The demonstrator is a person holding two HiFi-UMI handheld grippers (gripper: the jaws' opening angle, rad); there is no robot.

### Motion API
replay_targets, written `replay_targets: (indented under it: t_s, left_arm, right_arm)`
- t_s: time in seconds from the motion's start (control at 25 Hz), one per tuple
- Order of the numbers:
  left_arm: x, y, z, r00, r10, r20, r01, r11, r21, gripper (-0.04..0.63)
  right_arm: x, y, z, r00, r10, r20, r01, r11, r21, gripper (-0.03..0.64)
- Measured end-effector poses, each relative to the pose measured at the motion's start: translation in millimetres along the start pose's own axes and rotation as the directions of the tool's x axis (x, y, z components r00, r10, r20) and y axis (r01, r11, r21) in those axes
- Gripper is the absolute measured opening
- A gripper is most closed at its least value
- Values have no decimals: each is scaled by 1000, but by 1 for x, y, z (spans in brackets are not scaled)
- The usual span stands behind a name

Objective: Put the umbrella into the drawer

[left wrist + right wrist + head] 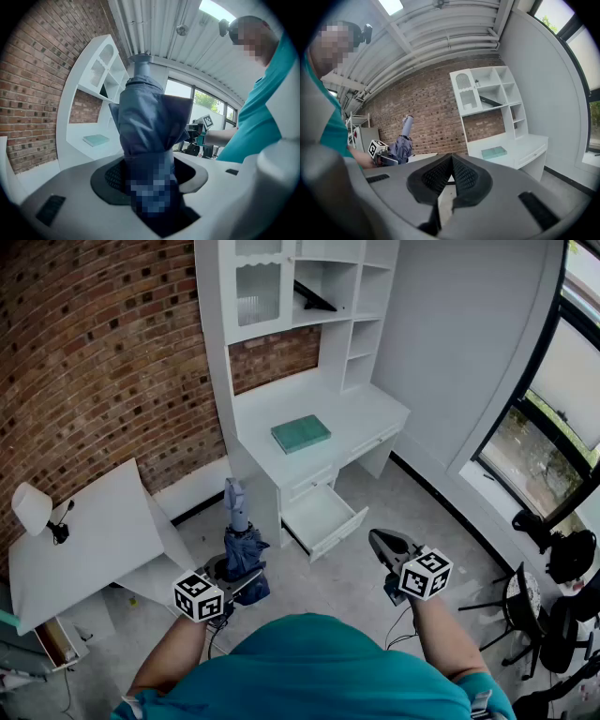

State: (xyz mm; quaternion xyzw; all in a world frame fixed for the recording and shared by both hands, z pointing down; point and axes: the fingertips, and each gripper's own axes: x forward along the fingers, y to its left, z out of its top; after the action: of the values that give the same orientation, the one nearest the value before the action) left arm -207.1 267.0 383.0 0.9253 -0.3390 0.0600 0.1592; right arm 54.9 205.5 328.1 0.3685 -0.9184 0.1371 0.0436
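A folded blue umbrella (242,549) stands upright in my left gripper (236,579), its grey handle (234,501) pointing up. In the left gripper view the jaws are shut on the umbrella's cloth (152,122), which fills the gap of the left gripper (150,176). The open white drawer (343,532) juts out of the desk (361,413) ahead, between both grippers. My right gripper (387,545) hovers over the floor right of the drawer. In its own view the right gripper (451,161) is shut and holds nothing. That view also shows the umbrella (403,143) off to the left.
A green book (301,433) lies on the desk top, below a white shelf unit (281,287). A white side table (84,540) with a small lamp (33,507) stands at the left by the brick wall. Dark stands and a stool (553,559) crowd the window side.
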Motion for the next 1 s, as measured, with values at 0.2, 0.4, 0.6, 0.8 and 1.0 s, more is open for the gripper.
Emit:
replay_targets:
  t_s: [0.2,0.4,0.6,0.8,1.0]
  left_arm:
    - [3,-2,1,1000,1,-1,-1,1000,0,244]
    - [10,-5,2,1000,4,-6,-4,1000,0,244]
    - [20,-11,5,1000,12,-10,-12,1000,5,244]
    - [35,-25,11,1000,29,-8,-29,1000,10,244]
    - [58,-44,12,999,41,5,-41,999,-16,244]
  right_arm:
    - [-1,-3,2,1000,4,2,-4,1000,-2,20]
    - [-3,-10,3,1000,12,4,-12,1000,6,20]
    - [-7,-16,7,999,31,22,-32,999,26,21]
    - [-20,-30,9,998,54,22,-55,998,19,21]
    - [-42,-51,11,997,73,23,-73,997,13,21]
